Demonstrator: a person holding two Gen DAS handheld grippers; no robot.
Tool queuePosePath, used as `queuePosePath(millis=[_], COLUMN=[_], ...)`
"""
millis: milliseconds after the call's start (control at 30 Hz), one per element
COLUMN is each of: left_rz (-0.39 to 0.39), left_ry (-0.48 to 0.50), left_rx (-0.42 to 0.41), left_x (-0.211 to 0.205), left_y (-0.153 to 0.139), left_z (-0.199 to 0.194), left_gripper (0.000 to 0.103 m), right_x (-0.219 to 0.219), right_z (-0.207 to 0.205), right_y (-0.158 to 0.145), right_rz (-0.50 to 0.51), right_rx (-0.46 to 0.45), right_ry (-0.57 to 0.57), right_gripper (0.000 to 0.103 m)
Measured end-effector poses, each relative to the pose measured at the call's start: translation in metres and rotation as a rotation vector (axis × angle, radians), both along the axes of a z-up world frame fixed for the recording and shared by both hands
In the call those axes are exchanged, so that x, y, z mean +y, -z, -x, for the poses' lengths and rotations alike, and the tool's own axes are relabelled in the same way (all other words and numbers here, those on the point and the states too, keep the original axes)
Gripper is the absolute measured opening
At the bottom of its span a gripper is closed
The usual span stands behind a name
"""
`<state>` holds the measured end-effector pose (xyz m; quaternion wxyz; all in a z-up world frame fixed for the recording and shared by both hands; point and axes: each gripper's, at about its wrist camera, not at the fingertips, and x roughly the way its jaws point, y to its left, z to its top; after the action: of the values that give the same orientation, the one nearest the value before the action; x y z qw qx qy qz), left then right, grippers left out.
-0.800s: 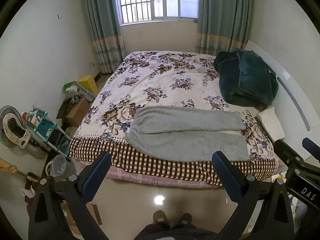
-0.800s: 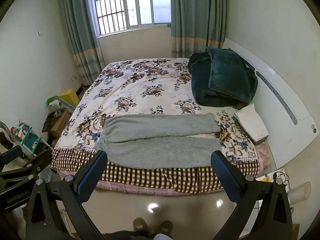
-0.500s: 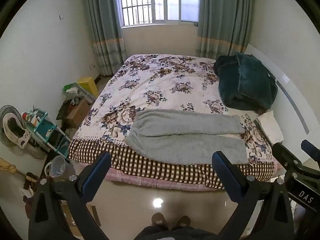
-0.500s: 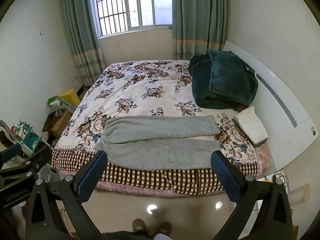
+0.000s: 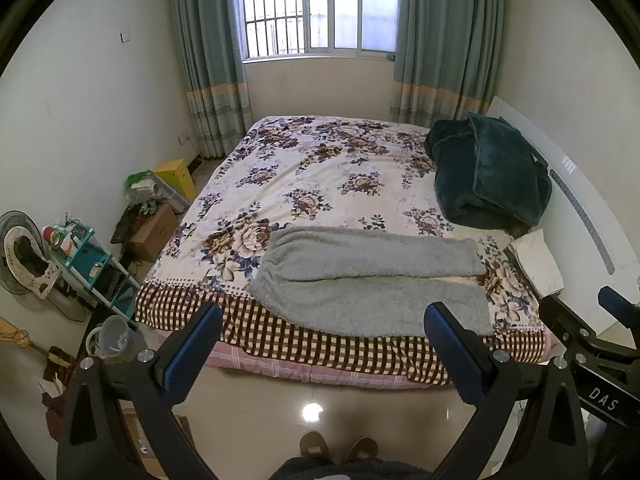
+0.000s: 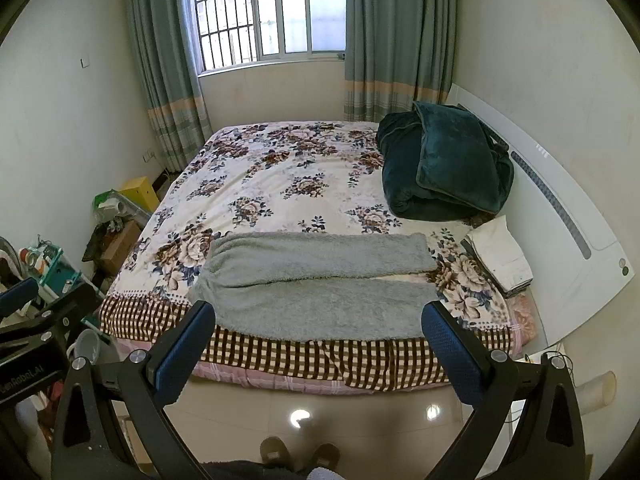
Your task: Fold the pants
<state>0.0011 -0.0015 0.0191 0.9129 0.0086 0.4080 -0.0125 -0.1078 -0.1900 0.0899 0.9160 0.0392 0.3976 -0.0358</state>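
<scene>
Grey and fleecy, the pants (image 5: 372, 280) lay spread flat across the near part of the bed (image 5: 320, 184), legs side by side and pointing toward the white headboard (image 5: 576, 200), the waist toward the bed's other end, and the nearer leg ran along the checked border of the floral bedspread (image 6: 280, 176). Beyond the pants, against the headboard, a dark green blanket (image 6: 444, 164) sat in a bulky heap, and a folded cream cloth (image 6: 500, 258) rested just beside the leg ends on the headboard side. The left tongs (image 5: 322, 344) hung released, blue-padded fingers (image 5: 192, 350) set wide apart and grasping nothing, held over the shiny floor tiles short of the bed's near edge and well apart from the pants. The right tongs (image 6: 320, 342) were likewise released and empty, poised over the floor at the same near edge. Each pair showed at the margin of the other's view. Past the bed's far side stood a barred window (image 6: 264, 12) flanked by teal curtains (image 6: 396, 36). Off the waist end of the bed were a teal shelf rack (image 5: 94, 260), a cardboard box (image 5: 154, 232) and a yellow box (image 5: 176, 178). The person's slippers (image 6: 298, 454) showed on the floor below the tongs.
</scene>
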Motion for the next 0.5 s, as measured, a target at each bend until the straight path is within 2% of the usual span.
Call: queuePosePath(millis=[500], left_rz=[0.001], left_ry=[0.002], left_rx=[0.005], left_x=[-0.0023], left_y=[0.0015], left_z=[0.0026], left_gripper=[0.103], right_x=[-0.004], right_z=[0.0079], right_y=[-0.0044], right_rz=[-0.002], right_rx=[0.011], right_ry=[-0.01], right_gripper=[0.103])
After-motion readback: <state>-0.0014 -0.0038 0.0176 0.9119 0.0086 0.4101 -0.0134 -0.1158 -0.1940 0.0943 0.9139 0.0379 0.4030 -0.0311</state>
